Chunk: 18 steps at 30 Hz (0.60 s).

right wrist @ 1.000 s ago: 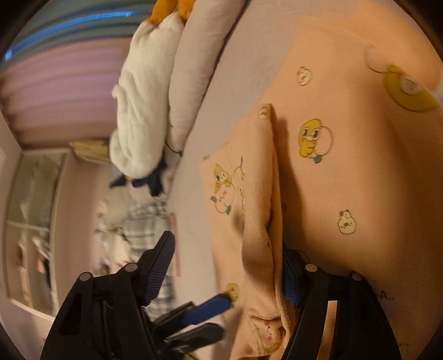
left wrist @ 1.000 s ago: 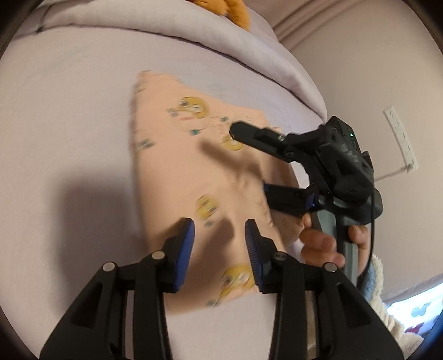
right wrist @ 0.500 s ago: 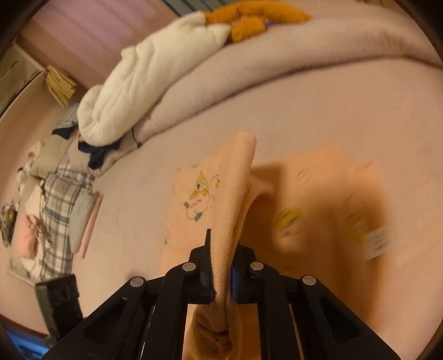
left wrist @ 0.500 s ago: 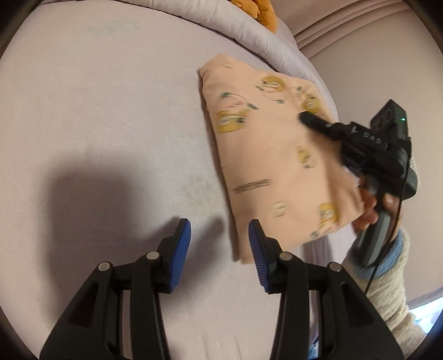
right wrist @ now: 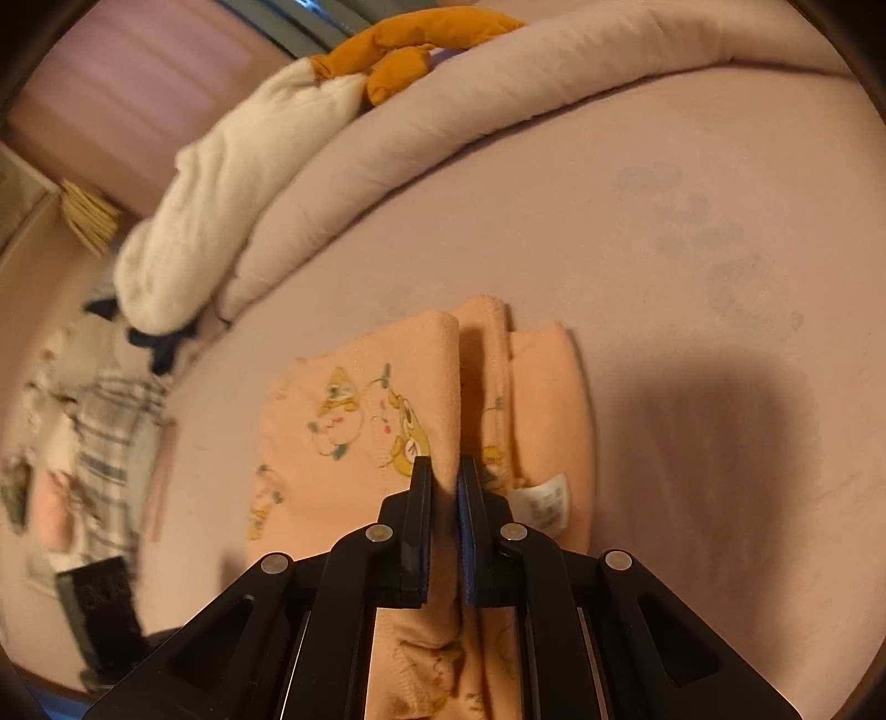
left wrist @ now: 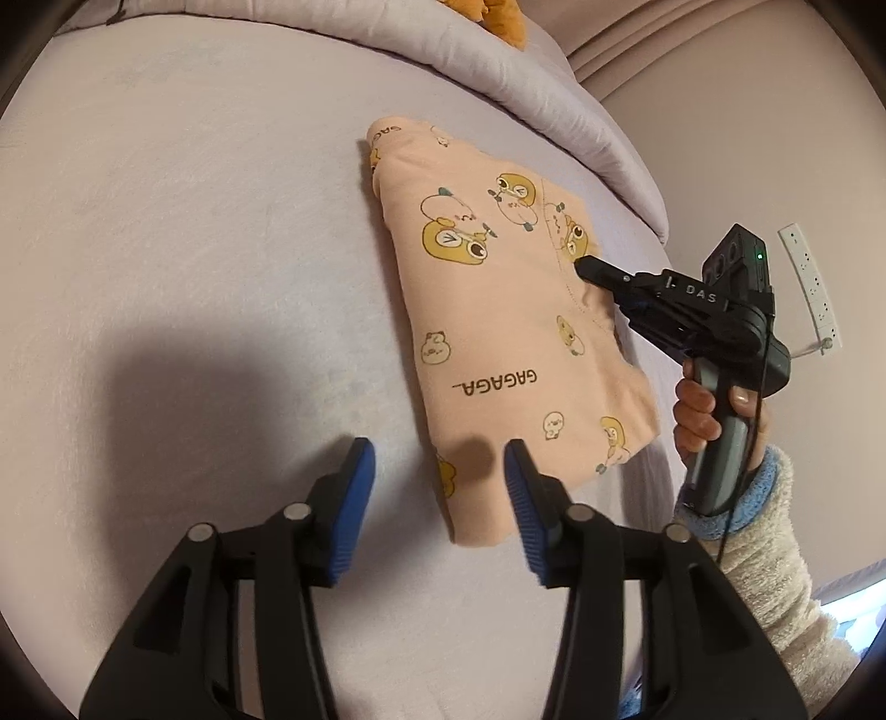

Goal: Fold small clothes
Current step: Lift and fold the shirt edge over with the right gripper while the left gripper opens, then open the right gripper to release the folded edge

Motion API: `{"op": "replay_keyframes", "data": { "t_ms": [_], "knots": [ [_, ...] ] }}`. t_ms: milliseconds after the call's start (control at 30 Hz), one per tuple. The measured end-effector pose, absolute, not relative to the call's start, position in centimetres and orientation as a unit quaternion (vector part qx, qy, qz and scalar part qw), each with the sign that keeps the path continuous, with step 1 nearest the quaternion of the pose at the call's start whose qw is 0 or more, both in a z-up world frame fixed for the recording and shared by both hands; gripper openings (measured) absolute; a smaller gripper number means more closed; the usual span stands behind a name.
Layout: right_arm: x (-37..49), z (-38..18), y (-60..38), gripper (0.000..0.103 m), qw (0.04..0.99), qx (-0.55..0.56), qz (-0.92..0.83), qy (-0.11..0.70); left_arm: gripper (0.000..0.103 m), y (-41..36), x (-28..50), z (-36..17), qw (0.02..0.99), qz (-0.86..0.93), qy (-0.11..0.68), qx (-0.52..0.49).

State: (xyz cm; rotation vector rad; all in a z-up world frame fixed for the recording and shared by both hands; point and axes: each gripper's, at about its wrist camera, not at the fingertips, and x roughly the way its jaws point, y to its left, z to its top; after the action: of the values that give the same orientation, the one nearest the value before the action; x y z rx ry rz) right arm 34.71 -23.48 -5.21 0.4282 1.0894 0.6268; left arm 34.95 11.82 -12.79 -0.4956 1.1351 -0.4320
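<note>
A small peach garment point(left wrist: 498, 332) with yellow cartoon prints and the word GAGAGA lies folded on the lilac bed sheet point(left wrist: 194, 249). My left gripper point(left wrist: 440, 471) is open and empty, hovering over the garment's near corner. My right gripper point(left wrist: 587, 271) comes in from the right and is shut on the garment's right edge. In the right wrist view the gripper point(right wrist: 444, 471) pinches a raised fold of the garment point(right wrist: 354, 421), and a white care label point(right wrist: 545, 504) shows beside it.
A rolled lilac duvet point(left wrist: 498, 61) runs along the far side of the bed, with an orange plush toy point(right wrist: 410, 50) and a white blanket point(right wrist: 232, 188) on it. A checked cloth pile point(right wrist: 105, 443) lies beyond the bed. A wall socket strip point(left wrist: 808, 282) is at the right.
The right gripper closed on the garment's edge and carried it over, so the garment now lies folded narrower. The left gripper drew back from the garment and stayed open.
</note>
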Motion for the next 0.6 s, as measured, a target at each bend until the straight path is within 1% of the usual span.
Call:
{"op": "replay_keyframes", "data": {
  "t_ms": [33, 67, 100, 333, 433, 467, 500, 600],
  "knots": [
    [34.8, -5.4, -23.5, 0.012, 0.780, 0.207, 0.292, 0.513, 0.050, 11.6, 35.4, -12.9, 0.792, -0.201, 0.528, -0.231],
    [34.8, -5.5, -23.3, 0.018, 0.774, 0.214, 0.295, 0.517, 0.050, 11.4, 35.8, -12.9, 0.790, -0.200, 0.530, -0.234],
    [34.9, -5.6, -23.4, 0.020, 0.772, 0.218, 0.297, 0.519, 0.050, 11.6, 35.8, -13.1, 0.789, -0.200, 0.530, -0.235],
    [34.8, -5.4, -23.3, 0.020, 0.771, 0.214, 0.299, 0.519, 0.050, 12.1, 34.5, -13.1, 0.788, -0.199, 0.534, -0.233],
    [34.5, -5.5, -22.7, 0.020, 0.781, 0.178, 0.296, 0.520, 0.050, 12.2, 34.4, -13.0, 0.788, -0.196, 0.534, -0.236],
    [34.4, -5.3, -22.3, 0.017, 0.788, 0.163, 0.293, 0.516, 0.050, 12.1, 34.4, -13.0, 0.788, -0.195, 0.534, -0.238],
    [34.1, -4.9, -22.0, 0.008, 0.798, 0.147, 0.292, 0.506, 0.050, 12.0, 34.4, -13.0, 0.787, -0.196, 0.534, -0.239],
    [33.3, -3.4, -21.8, 0.007, 0.818, 0.127, 0.296, 0.477, 0.050, 11.5, 34.4, -12.8, 0.789, -0.200, 0.533, -0.234]
  ]
}}
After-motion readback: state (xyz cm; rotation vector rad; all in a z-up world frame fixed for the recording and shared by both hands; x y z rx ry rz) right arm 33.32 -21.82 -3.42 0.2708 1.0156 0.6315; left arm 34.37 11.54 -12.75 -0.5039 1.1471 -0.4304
